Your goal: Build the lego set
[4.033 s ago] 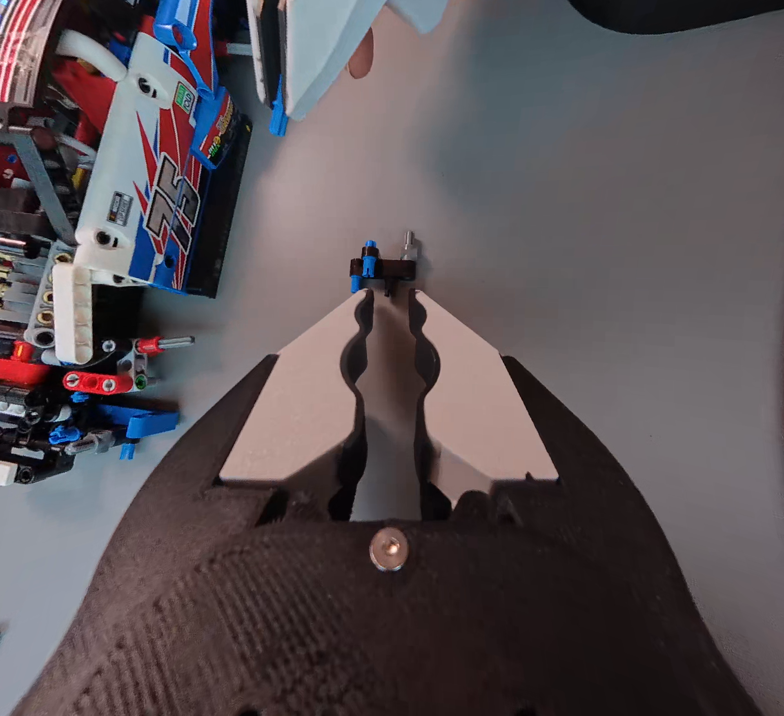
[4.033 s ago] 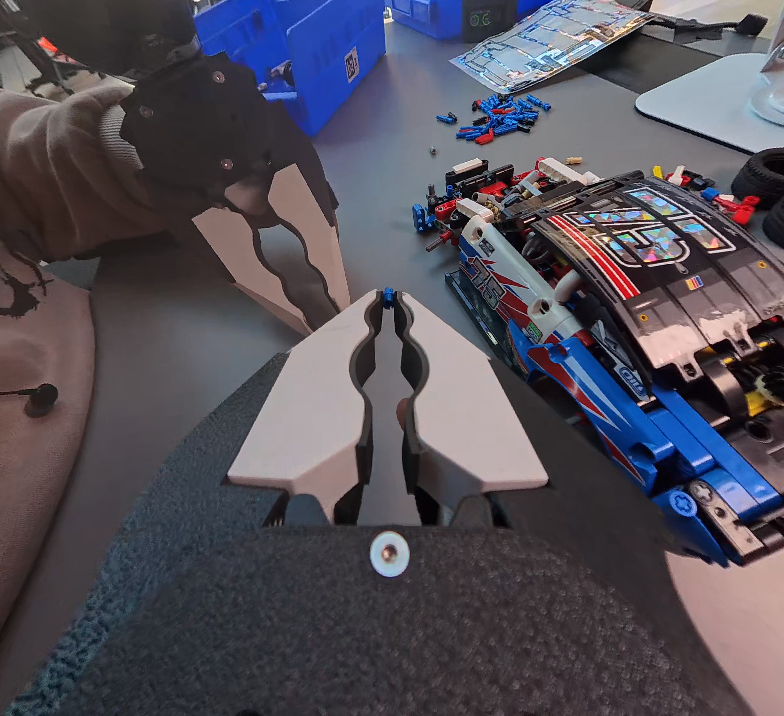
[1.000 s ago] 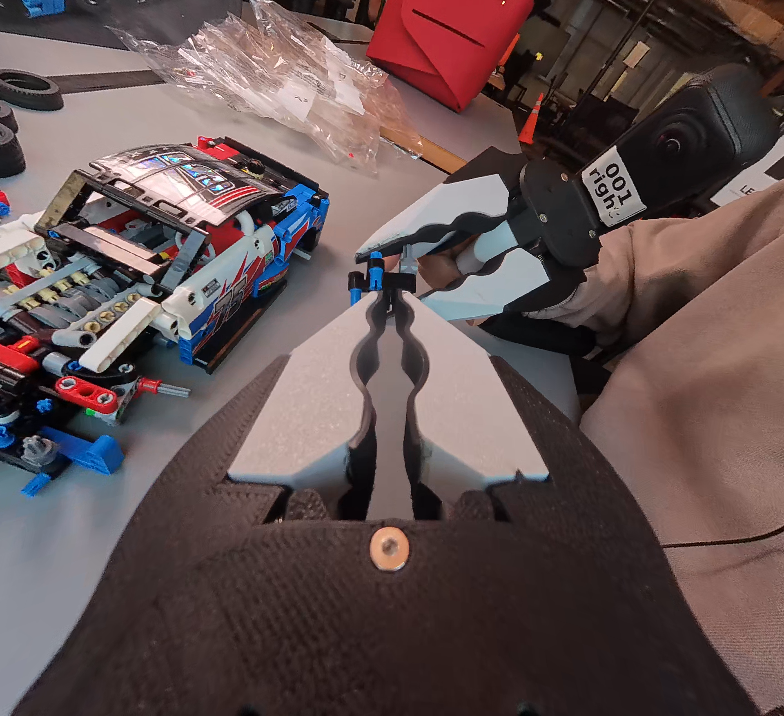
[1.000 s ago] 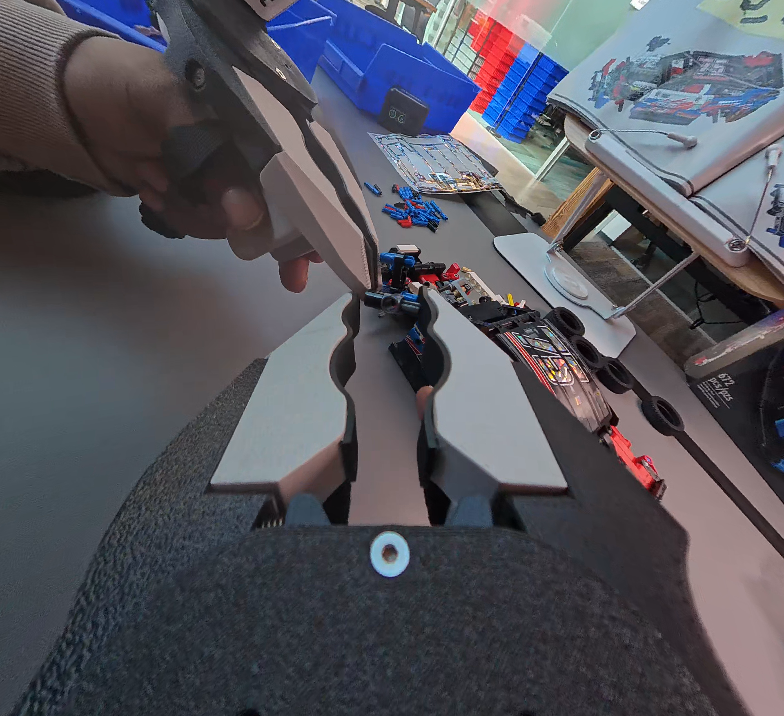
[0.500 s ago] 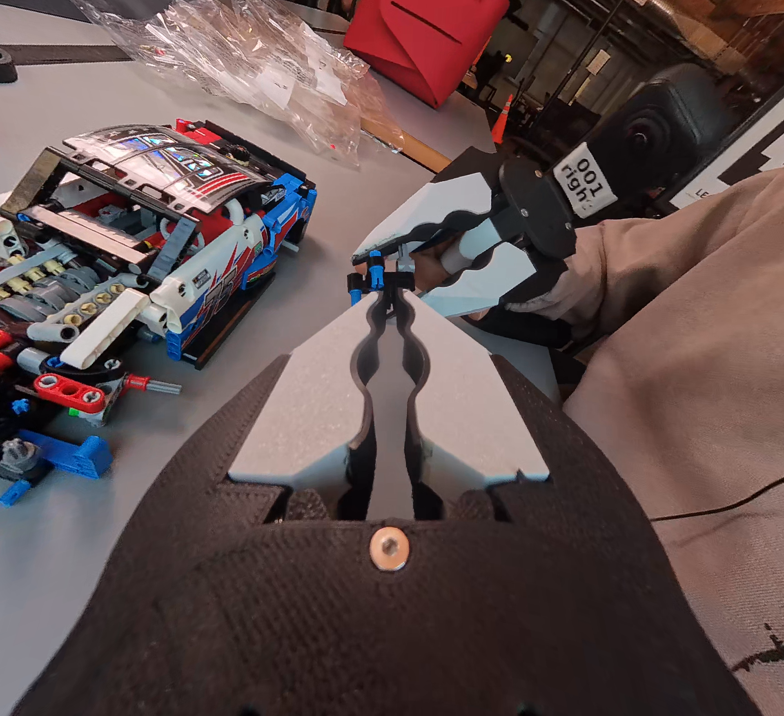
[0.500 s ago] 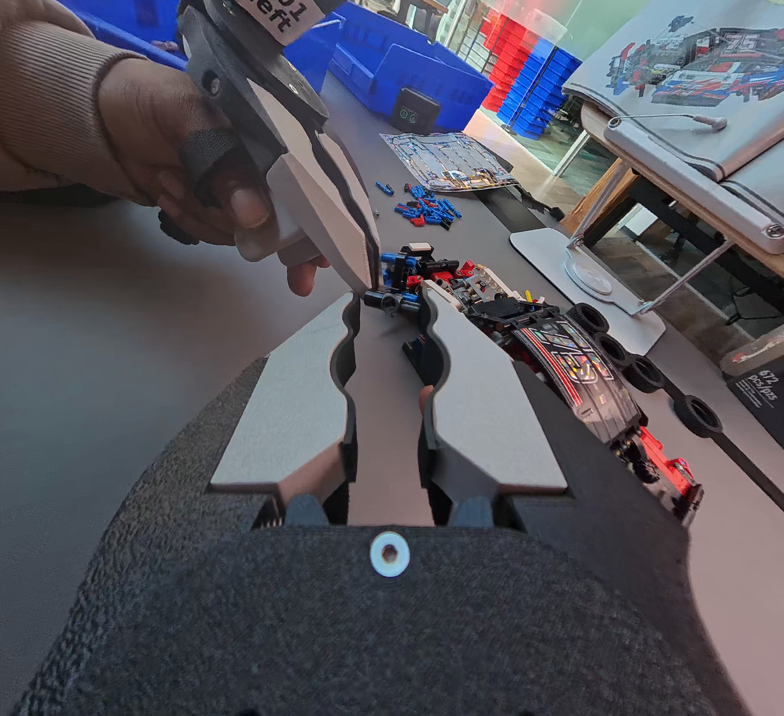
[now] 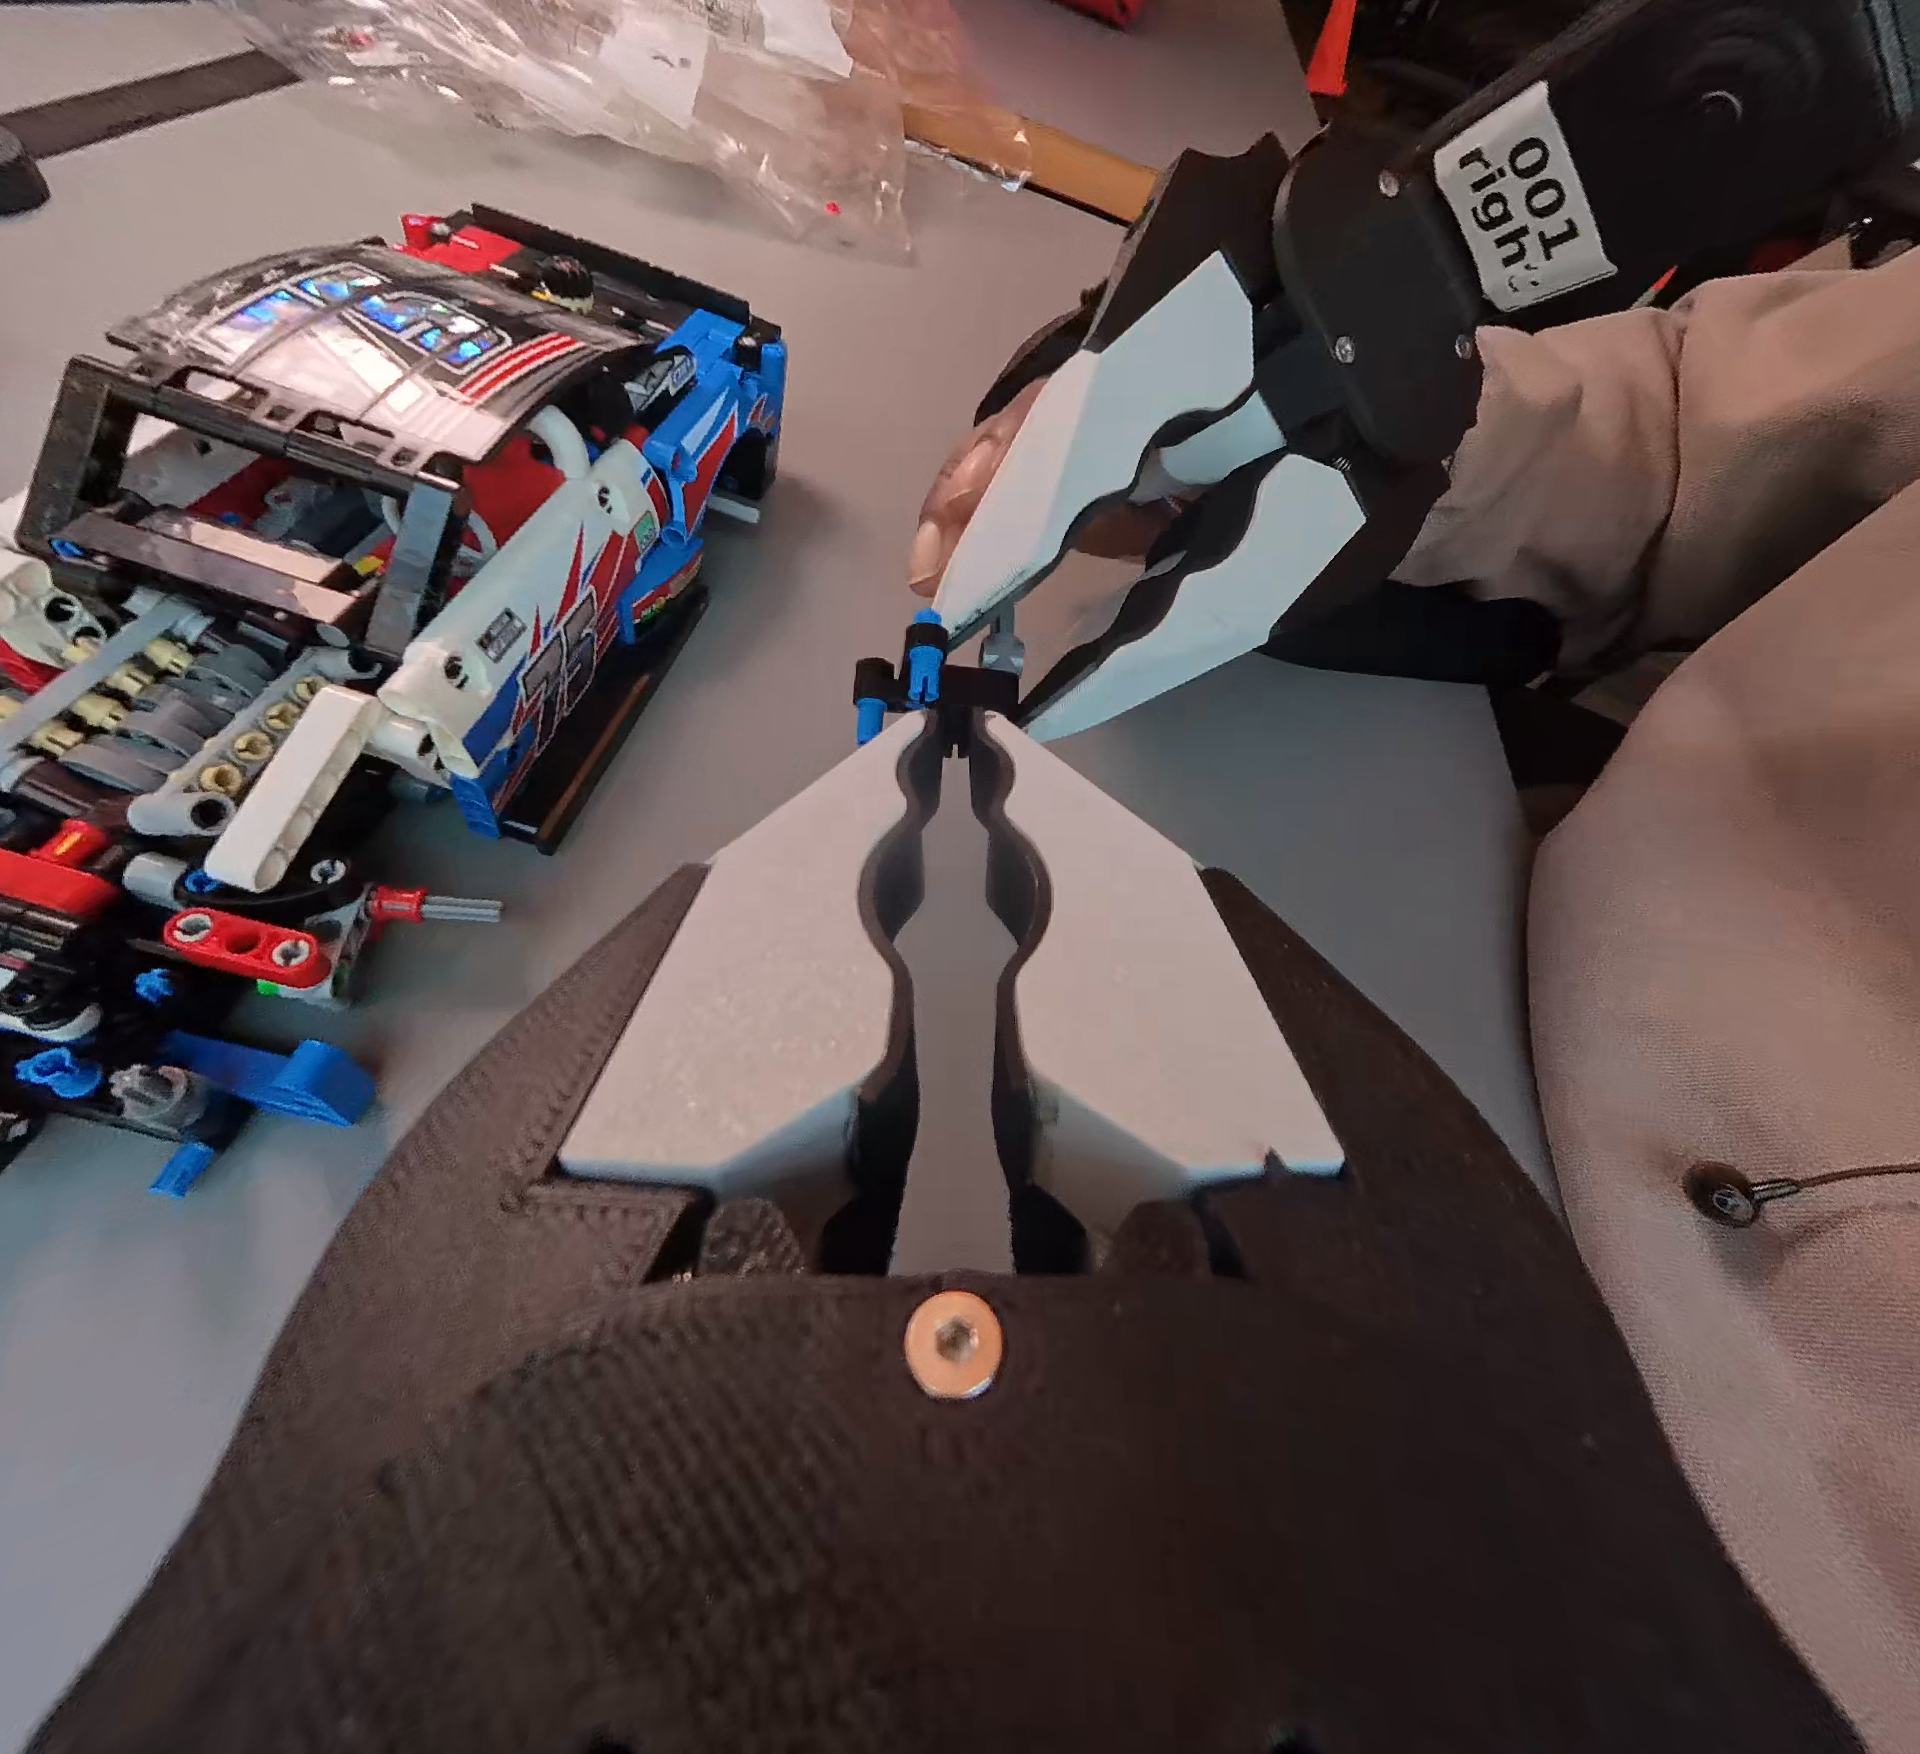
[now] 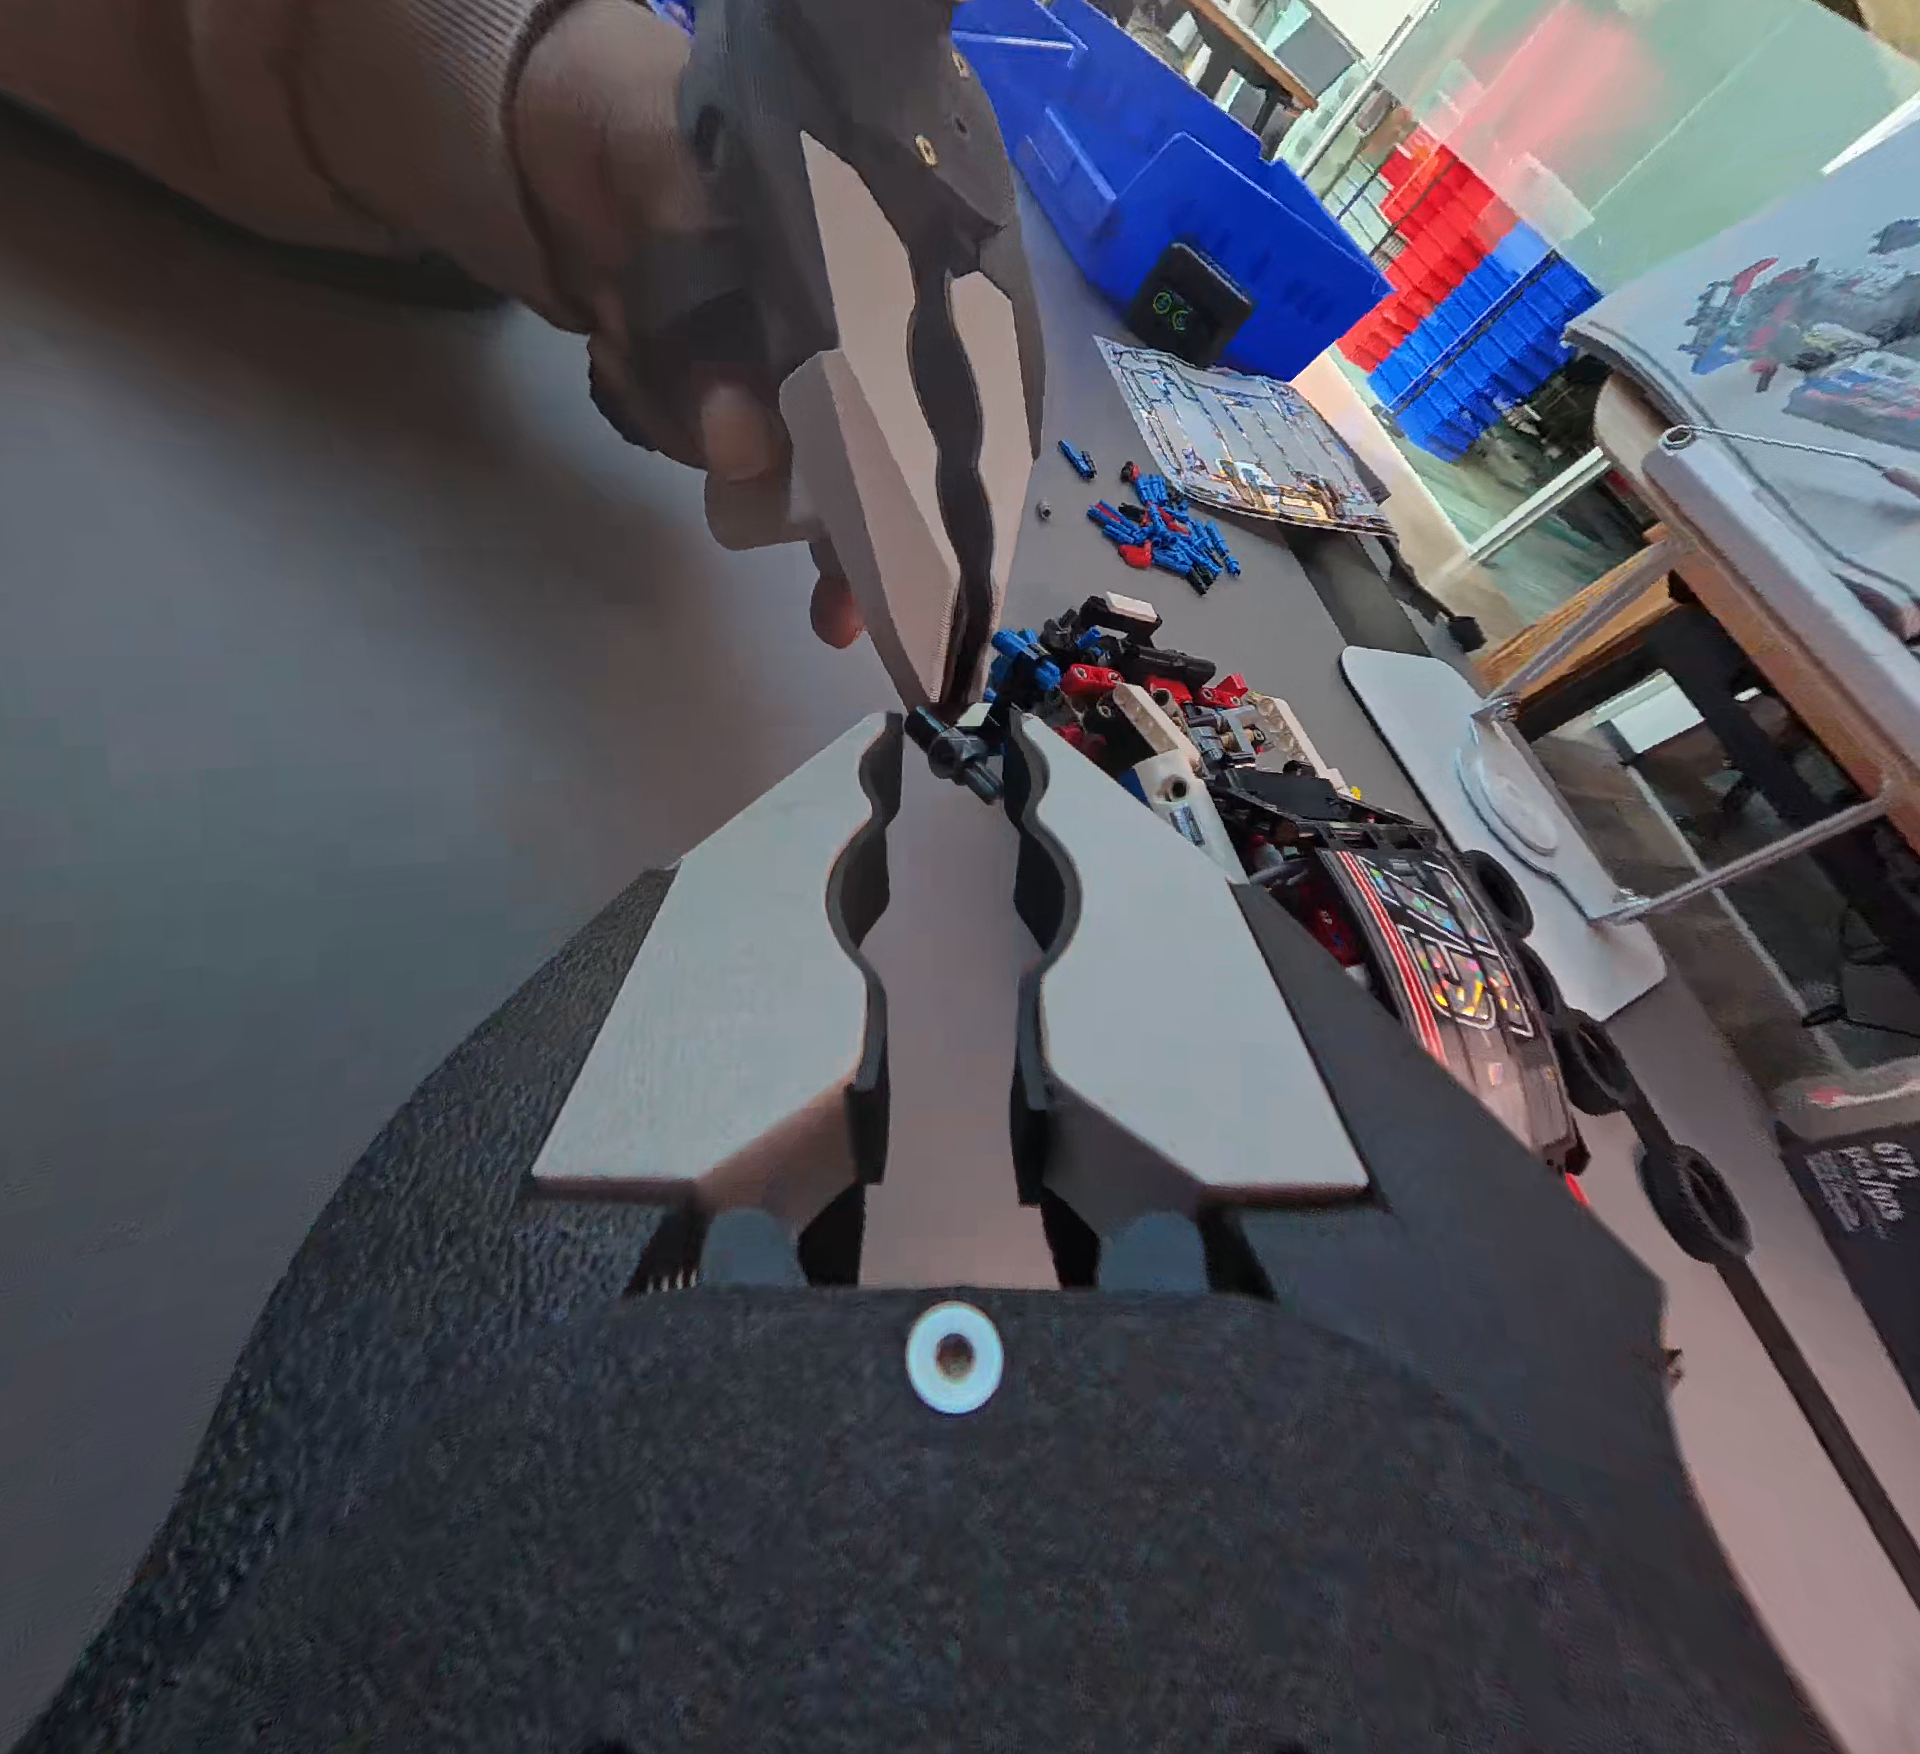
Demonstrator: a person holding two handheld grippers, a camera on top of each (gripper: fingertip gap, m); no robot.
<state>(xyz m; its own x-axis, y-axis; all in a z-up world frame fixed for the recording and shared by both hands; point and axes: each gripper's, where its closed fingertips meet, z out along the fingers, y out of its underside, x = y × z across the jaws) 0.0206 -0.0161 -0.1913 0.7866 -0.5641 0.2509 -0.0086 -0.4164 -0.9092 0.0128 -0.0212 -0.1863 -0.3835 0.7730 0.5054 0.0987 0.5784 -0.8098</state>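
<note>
Since half a second ago you have swung your right hand-held gripper (image 7: 982, 665) in closer, so its upper fingertip now touches the blue pin (image 7: 921, 653) on the small black piece (image 7: 935, 686), and your left hand-held gripper (image 7: 954, 730) has tilted more upright as seen from the right wrist. Your left one stays clamped on the black piece, its tips pinching the stub under the bar, which is held up above the grey counter (image 7: 1247, 821). Your right fingers stand apart around the piece, not closed on it; from the right wrist view the piece (image 8: 961, 754) sits in the gap between the tips. Left of your grippers, the part-built car (image 7: 416, 509) rests on the counter, with clear bags (image 7: 623, 11) behind it and loose blue pins (image 8: 1164, 532) farther off.
</note>
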